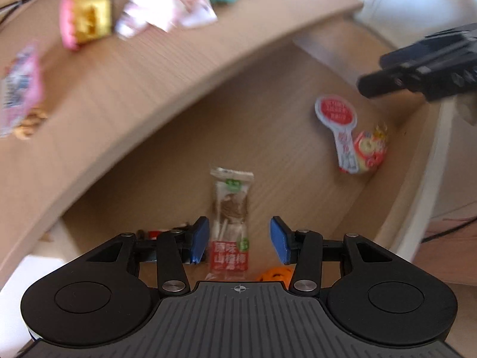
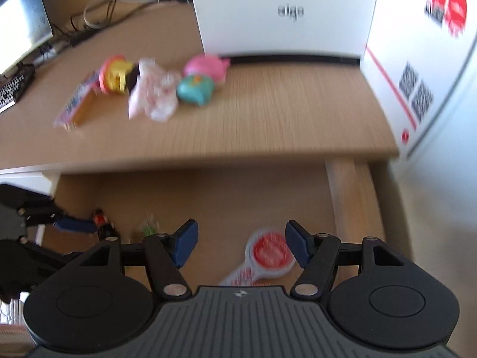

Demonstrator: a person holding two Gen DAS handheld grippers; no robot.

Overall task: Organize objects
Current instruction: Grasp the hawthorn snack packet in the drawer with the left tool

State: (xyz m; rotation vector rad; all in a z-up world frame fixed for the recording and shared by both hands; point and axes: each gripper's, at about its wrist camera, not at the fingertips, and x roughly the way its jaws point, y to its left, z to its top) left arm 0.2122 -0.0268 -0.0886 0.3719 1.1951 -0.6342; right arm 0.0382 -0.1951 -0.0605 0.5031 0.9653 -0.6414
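Observation:
An open wooden drawer (image 1: 179,161) sits under the desk top (image 1: 125,83). My left gripper (image 1: 238,238) hangs over it, open, its blue pads standing clear on either side of a brown-and-red snack bar packet (image 1: 231,208) lying on the drawer floor. An orange ball (image 1: 275,274) peeks out beside that packet. My right gripper (image 2: 241,244) is open over the drawer's right side, above a red round paddle-shaped packet (image 2: 269,252), which also shows as the paddle packet (image 1: 337,113) beside a red-yellow packet (image 1: 371,149). Nothing is between the right pads.
On the desk top lie a pink-gold packet (image 2: 119,74), crumpled white-pink wrappers (image 2: 155,95), a teal toy (image 2: 195,89), a pink toy (image 2: 205,65) and a long pink packet (image 2: 74,104). A white box (image 2: 283,12) stands behind; monitor (image 2: 21,21) and keyboard (image 2: 12,89) at left.

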